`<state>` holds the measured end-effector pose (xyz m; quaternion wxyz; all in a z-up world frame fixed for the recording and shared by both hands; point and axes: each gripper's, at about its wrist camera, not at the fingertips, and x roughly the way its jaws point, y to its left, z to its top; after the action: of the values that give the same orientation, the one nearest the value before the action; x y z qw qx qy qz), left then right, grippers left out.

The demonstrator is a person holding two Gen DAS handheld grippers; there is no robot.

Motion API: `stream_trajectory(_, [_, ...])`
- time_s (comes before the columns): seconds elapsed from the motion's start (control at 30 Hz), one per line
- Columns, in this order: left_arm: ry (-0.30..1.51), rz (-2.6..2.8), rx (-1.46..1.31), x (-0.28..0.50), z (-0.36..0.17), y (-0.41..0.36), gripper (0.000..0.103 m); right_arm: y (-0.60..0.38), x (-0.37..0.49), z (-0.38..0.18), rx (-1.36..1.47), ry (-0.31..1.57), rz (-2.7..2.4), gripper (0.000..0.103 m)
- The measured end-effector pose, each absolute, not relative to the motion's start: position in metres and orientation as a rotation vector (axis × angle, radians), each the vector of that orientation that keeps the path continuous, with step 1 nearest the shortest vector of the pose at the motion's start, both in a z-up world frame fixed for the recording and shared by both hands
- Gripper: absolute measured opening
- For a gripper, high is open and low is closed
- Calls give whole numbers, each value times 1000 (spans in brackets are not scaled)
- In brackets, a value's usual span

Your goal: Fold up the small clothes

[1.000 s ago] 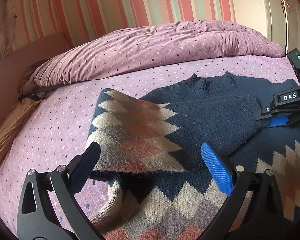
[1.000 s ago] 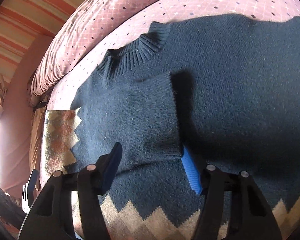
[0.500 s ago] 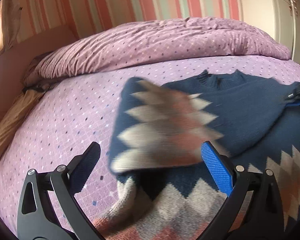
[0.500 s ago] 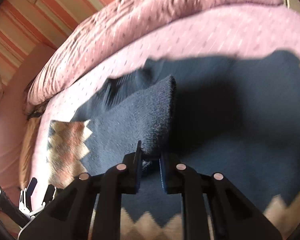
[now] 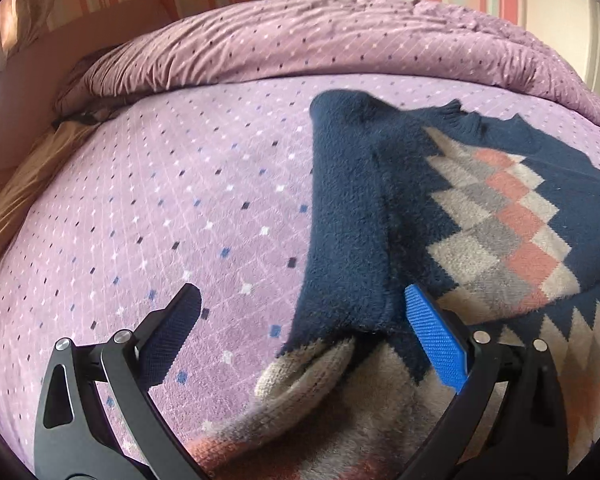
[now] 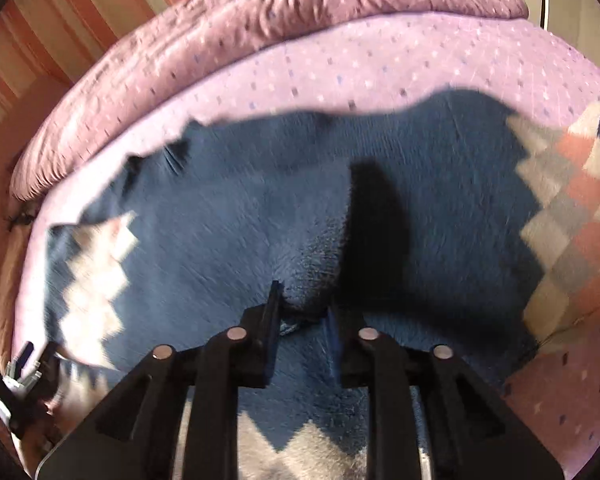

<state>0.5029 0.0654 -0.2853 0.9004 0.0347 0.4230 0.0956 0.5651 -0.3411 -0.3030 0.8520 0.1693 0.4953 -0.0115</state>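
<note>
The left gripper [image 5: 300, 332] was spread and empty beside the sweater [image 5: 480, 220]. The right gripper [image 6: 302, 316], jaws just reopening, pinched the sleeve [image 6: 312, 280]. Folding remained unfinished.

Bright daylight falls across the bed [image 5: 172, 200], strongest at the left edge of both views. The left wrist view is sharp; the right wrist view is smeared with motion blur. A hard dark shadow lies on the sweater [image 6: 380, 216]. Fisheye bending curves everything, with black corners.
</note>
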Motion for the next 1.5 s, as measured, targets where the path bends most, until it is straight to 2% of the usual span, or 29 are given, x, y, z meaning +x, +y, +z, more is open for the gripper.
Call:
stream_trajectory(0.07, [887,199,86,504,-289,67,100,-344,562,-305,359,1034,-26,30])
stream_trajectory(0.1, [891,197,88,504,-290,68,100,-344,562,-303,349,1029,-34,41])
stream_trajectory(0.13, [889,197,95,503,-290,68,100,-345,559,-299,326,1022,-58,57])
stream_trajectory(0.17, [885,199,109,502,-289,67,100,-347,555,-291,296,1003,-95,63])
stream_trajectory(0.43, [881,222,113,494,-289,67,100,-332,555,-267,-2,947,-193,66])
stream_trajectory(0.47, [880,221,120,494,-290,67,100,-323,559,-272,-80,955,-211,68])
stream_trajectory(0.53, [879,225,131,493,-292,70,100,-312,565,-293,-238,1015,-294,77])
stream_trajectory(0.57, [881,225,125,493,-292,72,100,-313,563,-302,-257,1036,-296,77])
stream_trajectory(0.7, [873,208,91,485,-287,73,100,-337,537,-269,-90,954,-225,77])
stream_trajectory(0.77, [857,139,35,476,-279,74,100,-365,515,-248,3,885,-226,80])
stream_trajectory(0.8, [842,106,18,469,-272,74,100,-390,497,-238,51,857,-257,87])
stream_trajectory(1.0, [696,80,96,413,-233,55,100,-514,410,-213,-71,837,-535,87])
stream_trajectory(1.13, [684,62,73,395,-222,40,100,-557,361,-207,-82,853,-543,87])
stream_trajectory(1.3, [678,17,83,373,-200,0,100,-604,328,-211,196,847,-456,86])
stream_trajectory(1.37, [662,2,98,365,-190,-20,100,-625,328,-215,239,858,-483,81])
stream_trajectory(1.43, [636,-7,128,359,-183,-36,100,-637,337,-222,273,896,-471,69])
stream_trajectory(1.5, [620,-25,159,354,-181,-56,100,-650,350,-230,338,905,-435,66])
